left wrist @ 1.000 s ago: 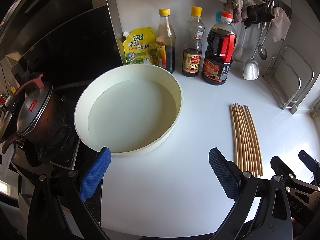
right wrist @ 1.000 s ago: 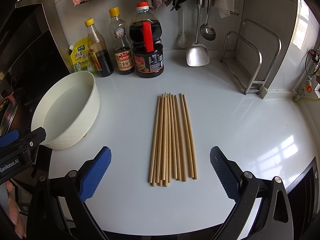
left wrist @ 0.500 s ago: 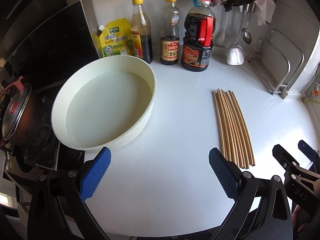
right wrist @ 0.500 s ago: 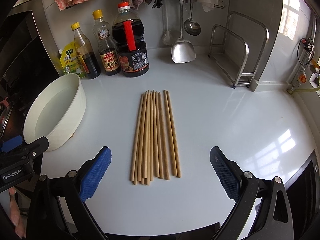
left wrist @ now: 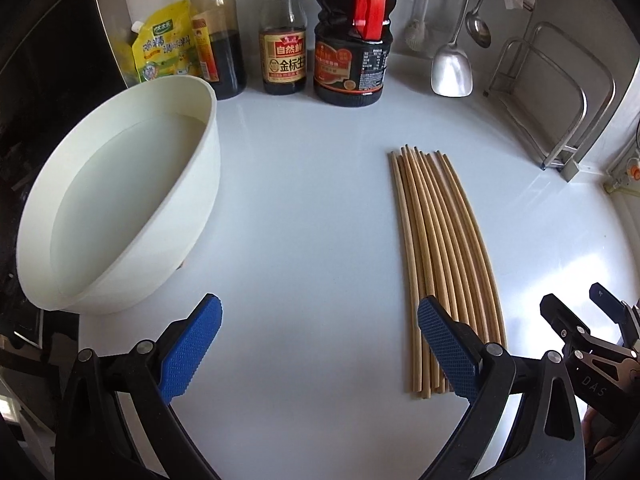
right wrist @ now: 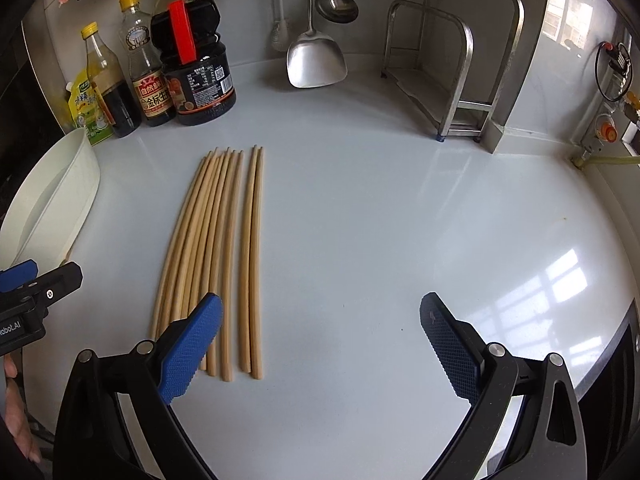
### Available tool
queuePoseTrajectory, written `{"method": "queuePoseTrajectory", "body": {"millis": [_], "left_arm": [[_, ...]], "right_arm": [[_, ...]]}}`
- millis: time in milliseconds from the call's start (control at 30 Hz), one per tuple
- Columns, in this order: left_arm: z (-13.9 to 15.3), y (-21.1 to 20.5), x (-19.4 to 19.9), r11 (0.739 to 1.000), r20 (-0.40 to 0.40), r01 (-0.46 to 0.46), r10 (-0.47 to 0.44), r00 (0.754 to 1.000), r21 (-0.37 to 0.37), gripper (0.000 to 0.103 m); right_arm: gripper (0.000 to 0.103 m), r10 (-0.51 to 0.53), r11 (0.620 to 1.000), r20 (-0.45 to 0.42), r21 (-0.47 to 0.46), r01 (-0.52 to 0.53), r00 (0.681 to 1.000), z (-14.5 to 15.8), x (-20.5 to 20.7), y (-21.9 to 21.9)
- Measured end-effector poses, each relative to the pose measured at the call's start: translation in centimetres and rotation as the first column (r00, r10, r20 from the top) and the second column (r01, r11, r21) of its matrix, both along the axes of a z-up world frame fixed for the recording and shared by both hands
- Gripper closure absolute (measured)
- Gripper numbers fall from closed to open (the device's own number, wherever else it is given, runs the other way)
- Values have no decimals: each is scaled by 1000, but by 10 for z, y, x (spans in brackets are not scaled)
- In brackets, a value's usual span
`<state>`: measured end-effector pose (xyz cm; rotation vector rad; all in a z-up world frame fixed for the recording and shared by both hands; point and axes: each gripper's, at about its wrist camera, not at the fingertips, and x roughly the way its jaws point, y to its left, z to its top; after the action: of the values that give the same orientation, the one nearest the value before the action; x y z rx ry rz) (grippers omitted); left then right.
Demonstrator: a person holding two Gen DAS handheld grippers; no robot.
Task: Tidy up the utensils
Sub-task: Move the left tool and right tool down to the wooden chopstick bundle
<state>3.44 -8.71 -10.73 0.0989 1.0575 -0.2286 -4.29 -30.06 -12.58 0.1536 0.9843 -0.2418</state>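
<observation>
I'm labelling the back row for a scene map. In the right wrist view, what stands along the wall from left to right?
Yellow pouch → yellow-capped bottle → clear bottle → big dark jug → steel spatula → metal rack.

Tan chopsticks [right wrist: 224,248], white basin [left wrist: 200,184], blue cross-hatched tongs [right wrist: 320,336].

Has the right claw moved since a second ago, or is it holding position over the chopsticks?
Yes. The right claw has shifted right: against the fixed metal rack, the chopsticks now sit left of its centre.
</observation>
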Motion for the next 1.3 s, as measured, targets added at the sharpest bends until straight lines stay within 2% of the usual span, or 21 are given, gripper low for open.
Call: {"method": "queuePoseTrajectory", "body": {"millis": [233,467,833,967,1300], "left_arm": [[-23,-16,10,1000,13,17,-17,1000,13,6],[-34,-19,17,1000,17,10,-11,1000,11,6],[-42,-25,21,1000,18,23,-23,1000,14,6],[-45,-26,23,1000,9,18,-18,1000,16,6],[-48,-29,24,1000,2,19,-19,1000,18,6]], "right_arm": [[8,11,1000,-15,-13,-12,1000,-26,27,-6],[8,26,999,-35,-28,-27,999,-38,44,-4],[8,62,995,-35,-70,-64,997,-40,52,2],[9,81,991,-66,-98,-87,995,-43,58,8],[9,58,991,-45,-115,-63,997,-45,54,-6]]}}
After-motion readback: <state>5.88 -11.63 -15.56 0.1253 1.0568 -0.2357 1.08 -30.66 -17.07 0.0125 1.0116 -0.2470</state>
